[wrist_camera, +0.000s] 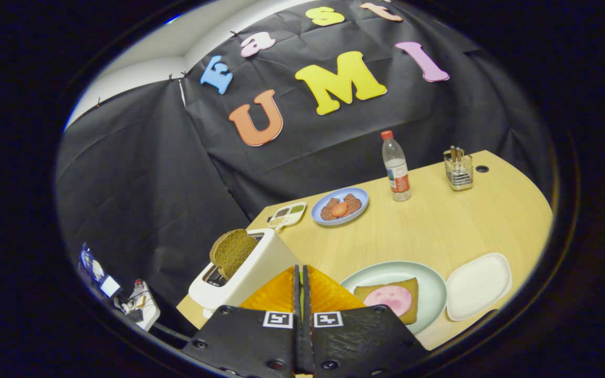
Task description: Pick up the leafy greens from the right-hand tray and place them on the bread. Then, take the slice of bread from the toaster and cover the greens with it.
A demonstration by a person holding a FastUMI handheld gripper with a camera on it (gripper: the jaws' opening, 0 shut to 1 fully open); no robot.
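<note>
My gripper (301, 269) hangs above the table's near edge, its orange fingers (276, 294) pressed together. A thin green sliver of the leafy greens (301, 302) shows in the slit between them. Just right of the fingers a pale green plate (431, 281) carries a slice of bread (411, 287) topped with a pink ham round (389, 298). Beyond that plate, to its right, the white tray (478, 286) lies bare. Left of the fingers a white toaster (258, 268) holds a dark slice of bread (231, 252) sticking up from its slot.
Farther back on the wooden table (439, 226) are a blue plate (360, 195) with meat patties, a small divided dish (288, 214), a water bottle (396, 168) and a wire utensil holder (458, 170). Equipment sits low beyond the table's left edge.
</note>
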